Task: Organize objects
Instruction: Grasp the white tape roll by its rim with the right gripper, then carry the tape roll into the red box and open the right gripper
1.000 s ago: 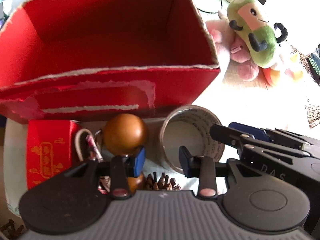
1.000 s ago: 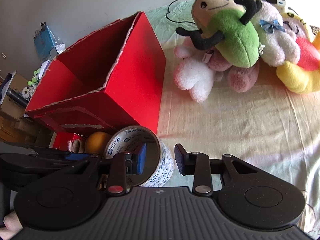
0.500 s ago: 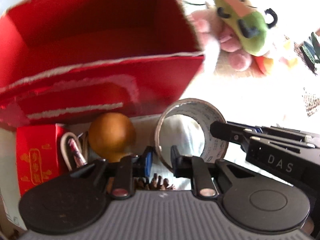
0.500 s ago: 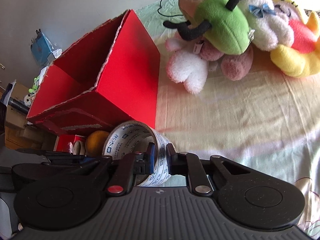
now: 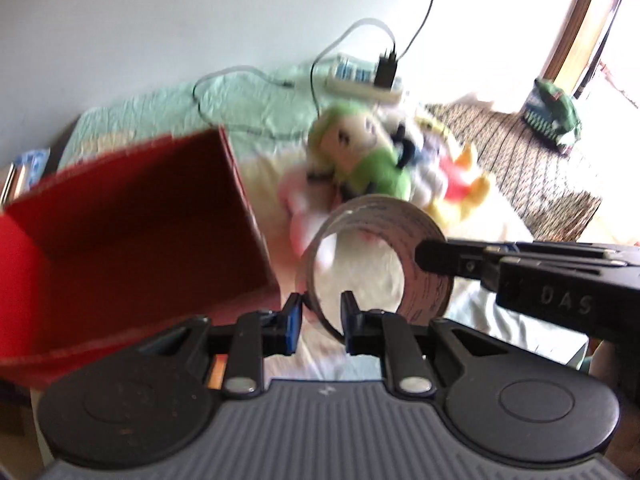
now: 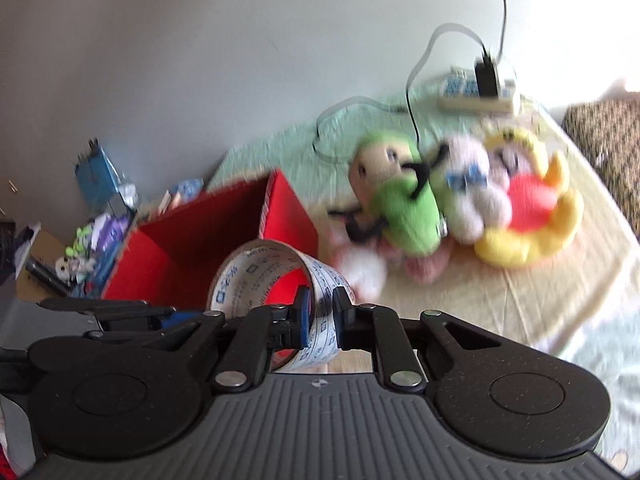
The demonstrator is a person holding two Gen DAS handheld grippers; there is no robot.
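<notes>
A wide roll of printed packing tape point(image 5: 416, 248) hangs in the air, held from two sides. My left gripper point(image 5: 319, 322) is shut on its near rim. My right gripper point(image 6: 321, 317) is shut on the wall of the same tape roll point(image 6: 264, 264), and it also shows in the left wrist view as black fingers point(image 5: 452, 256) clamped on the roll's right side. The open red cardboard box point(image 5: 132, 220) stands on the bed to the left of and below the roll; it also shows in the right wrist view point(image 6: 200, 236).
A pile of plush toys point(image 6: 440, 208), with a green one point(image 5: 372, 164) in front, lies on the bed past the box. A power strip with cables point(image 6: 476, 92) lies by the wall. Clutter point(image 6: 96, 208) sits left of the bed. A patterned cushion point(image 5: 528, 168) is at right.
Both grippers have closed on the tape roll and lifted it off the bed, above the box's rim. The orange ball and the small red packet have dropped out of view.
</notes>
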